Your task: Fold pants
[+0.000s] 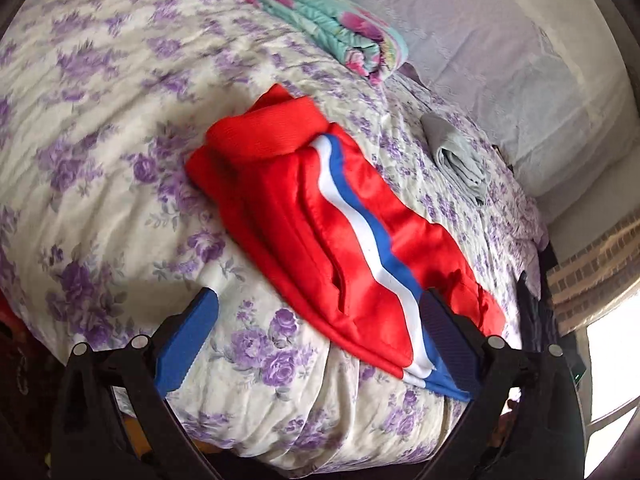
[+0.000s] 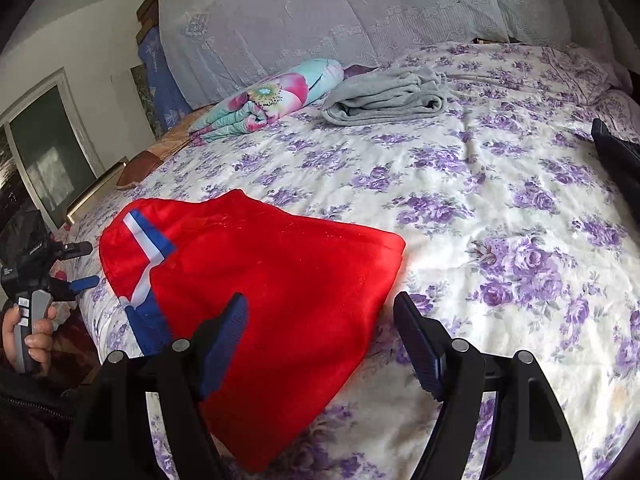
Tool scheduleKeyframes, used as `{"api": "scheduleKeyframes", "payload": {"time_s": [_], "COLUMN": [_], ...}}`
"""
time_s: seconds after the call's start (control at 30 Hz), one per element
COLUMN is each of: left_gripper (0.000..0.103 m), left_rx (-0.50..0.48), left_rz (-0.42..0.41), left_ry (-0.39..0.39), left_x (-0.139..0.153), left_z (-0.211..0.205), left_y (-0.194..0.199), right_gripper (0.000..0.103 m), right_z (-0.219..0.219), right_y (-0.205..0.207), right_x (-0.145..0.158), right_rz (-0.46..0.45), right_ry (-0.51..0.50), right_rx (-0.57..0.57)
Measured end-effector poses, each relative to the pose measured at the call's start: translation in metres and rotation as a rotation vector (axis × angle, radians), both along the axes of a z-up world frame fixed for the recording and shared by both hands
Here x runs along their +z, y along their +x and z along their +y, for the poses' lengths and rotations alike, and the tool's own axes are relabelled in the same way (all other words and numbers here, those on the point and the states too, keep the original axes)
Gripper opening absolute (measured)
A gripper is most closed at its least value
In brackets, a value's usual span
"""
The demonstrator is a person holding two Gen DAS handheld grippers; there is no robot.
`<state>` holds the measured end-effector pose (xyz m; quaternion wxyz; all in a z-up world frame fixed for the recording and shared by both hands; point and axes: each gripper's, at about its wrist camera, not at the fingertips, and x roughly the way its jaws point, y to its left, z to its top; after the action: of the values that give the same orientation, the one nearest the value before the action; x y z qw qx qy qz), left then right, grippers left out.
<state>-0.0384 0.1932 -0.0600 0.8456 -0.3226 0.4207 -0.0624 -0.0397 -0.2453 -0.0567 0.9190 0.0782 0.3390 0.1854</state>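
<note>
pants (image 1: 320, 216) folded on bed (image 1: 100, 120) | beneath fingers | both grippers' fingers spread, empty

Pants (image 2: 256, 280): red cloth, slight sheen, smooth; white-blue stripe (image 1: 360, 216) same finish. Bedspread (image 2: 480, 184): matt floral cloth, crinkled. Towel (image 2: 388, 98): grey, soft, fuzzy. Quilt (image 2: 260, 108): stitched, faint sheen. Right gripper (image 2: 320, 344): matt black plastic, ribbed blue pads (image 2: 224, 344), metal pins. Left gripper (image 1: 316, 336) likewise.
</note>
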Motion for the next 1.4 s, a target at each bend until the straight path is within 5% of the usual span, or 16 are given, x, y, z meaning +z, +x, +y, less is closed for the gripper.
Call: {"api": "scheduleKeyframes", "payload": {"time_s": [0.2, 0.47, 0.53, 0.57, 0.6, 0.7, 0.83, 1.0, 1.23, 1.4], "left_gripper": [0.098, 0.096, 0.063, 0.029, 0.020, 0.019, 0.018, 0.019, 0.019, 0.037], "left_rx": [0.089, 0.187, 0.171, 0.145, 0.132, 0.127, -0.004, -0.327, -0.740, -0.758], "left_rz": [-0.023, -0.110, -0.139, -0.138, -0.134, -0.159, -0.278, -0.399, -0.296, -0.268], "left_ry": [-0.080, -0.071, -0.123, -0.171, -0.189, -0.110, 0.114, 0.350, 0.469, 0.501], "left_x": [-0.010, -0.008, -0.009, -0.012, -0.015, -0.004, 0.049, 0.093, 0.041, 0.022], "left_z": [0.012, 0.012, 0.012, 0.012, 0.011, 0.000, -0.053, -0.165, -0.290, -0.294], "left_y": [0.026, 0.048, 0.049, 0.051, 0.054, 0.049, 0.033, 0.003, -0.009, -0.010], "right_gripper": [0.076, 0.076, 0.076, 0.076, 0.076, 0.076, 0.076, 0.076, 0.078, 0.100], "right_z": [-0.009, -0.011, -0.011, -0.012, -0.012, -0.016, -0.021, -0.046, -0.080, -0.060], "right_y": [-0.003, -0.005, -0.004, -0.004, -0.005, -0.005, -0.007, -0.015, -0.021, -0.001], "right_x": [0.001, 0.001, 0.001, 0.001, 0.001, 0.001, 0.004, 0.012, 0.019, 0.019], "right_rz": [-0.008, -0.018, -0.017, -0.020, -0.021, -0.022, -0.043, -0.084, -0.040, 0.127], "right_ry": [0.041, 0.057, 0.064, 0.069, 0.075, 0.090, 0.112, 0.213, 0.336, 0.457], "right_rx": [-0.018, -0.021, -0.023, -0.024, -0.028, -0.035, -0.046, -0.102, -0.125, 0.031]}}
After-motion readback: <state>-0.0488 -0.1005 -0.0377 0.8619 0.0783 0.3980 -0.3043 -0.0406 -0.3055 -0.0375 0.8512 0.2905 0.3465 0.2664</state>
